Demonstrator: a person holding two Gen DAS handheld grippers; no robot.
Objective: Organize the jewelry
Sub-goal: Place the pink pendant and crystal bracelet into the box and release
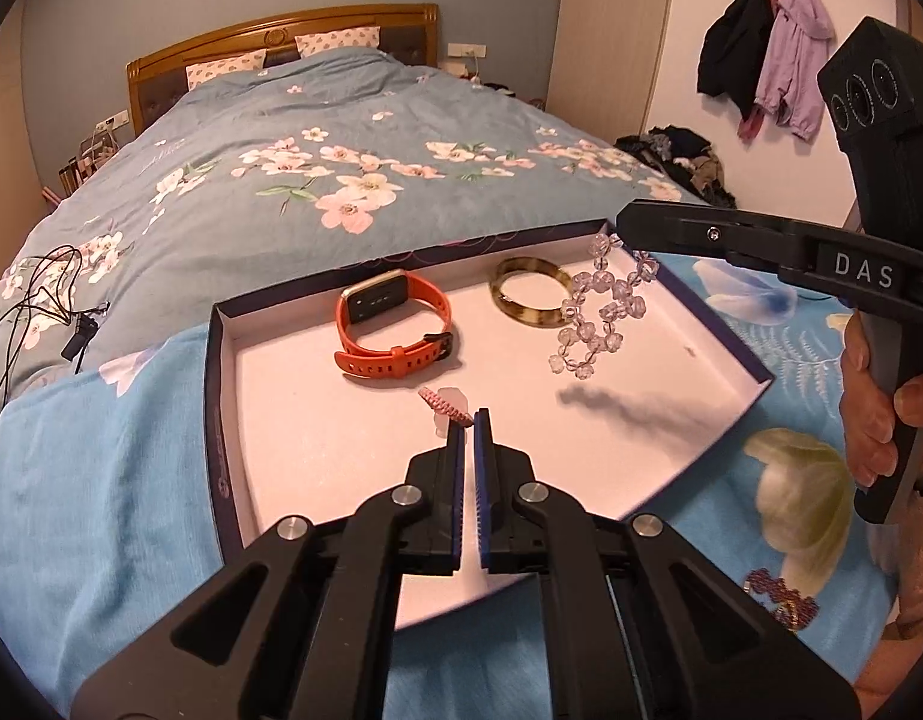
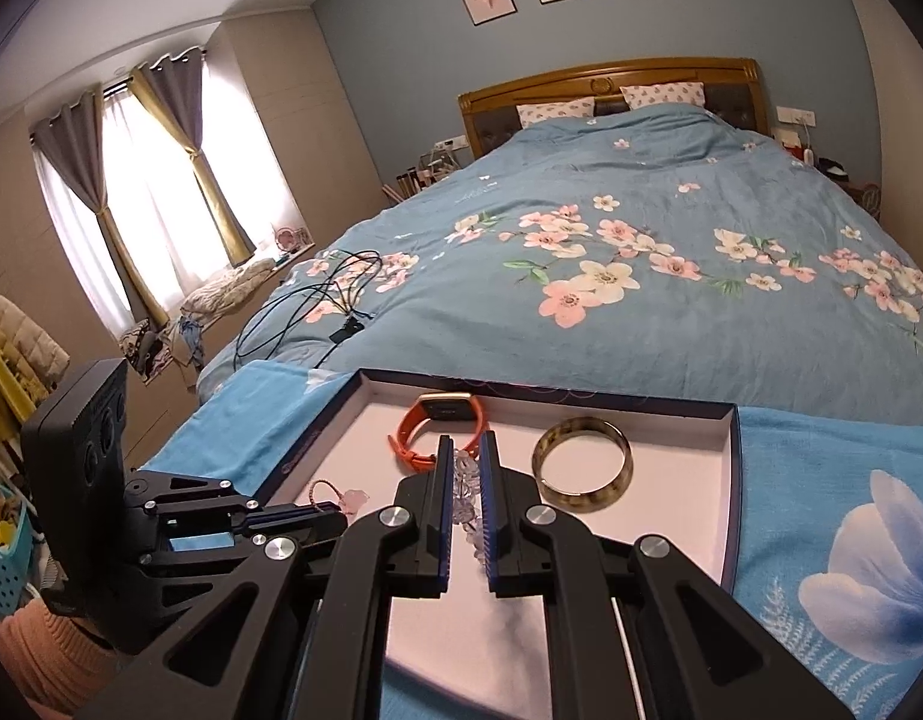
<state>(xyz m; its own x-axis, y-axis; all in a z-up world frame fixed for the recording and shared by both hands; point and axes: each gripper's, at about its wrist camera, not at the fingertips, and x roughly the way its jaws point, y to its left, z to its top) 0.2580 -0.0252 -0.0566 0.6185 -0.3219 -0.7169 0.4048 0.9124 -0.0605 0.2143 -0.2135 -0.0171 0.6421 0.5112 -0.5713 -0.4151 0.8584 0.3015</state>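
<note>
A shallow white tray point(image 1: 293, 420) with a dark blue rim lies on the bed. In it rest an orange-strapped watch point(image 1: 395, 324) and a tortoiseshell bangle point(image 1: 530, 297). My left gripper point(image 1: 473, 420) is shut on a pink braided cord with a pale charm point(image 1: 443, 405), just above the tray floor. My right gripper point(image 1: 629, 222) hangs over the tray's far right corner, shut on a clear bead bracelet point(image 1: 599, 312) that dangles from it. In the right wrist view the beads point(image 2: 467, 498) sit between the right gripper's point(image 2: 464, 444) pads, with the watch point(image 2: 443, 426) and bangle point(image 2: 581, 474) beyond.
A light blue flowered cloth point(image 1: 101, 480) lies under the tray on a floral duvet point(image 1: 341, 150). Black cables point(image 1: 41, 294) trail at the left. A purple and gold beaded piece point(image 1: 779, 600) lies on the cloth at the right. A person's hand point(image 1: 875, 420) grips the right handle.
</note>
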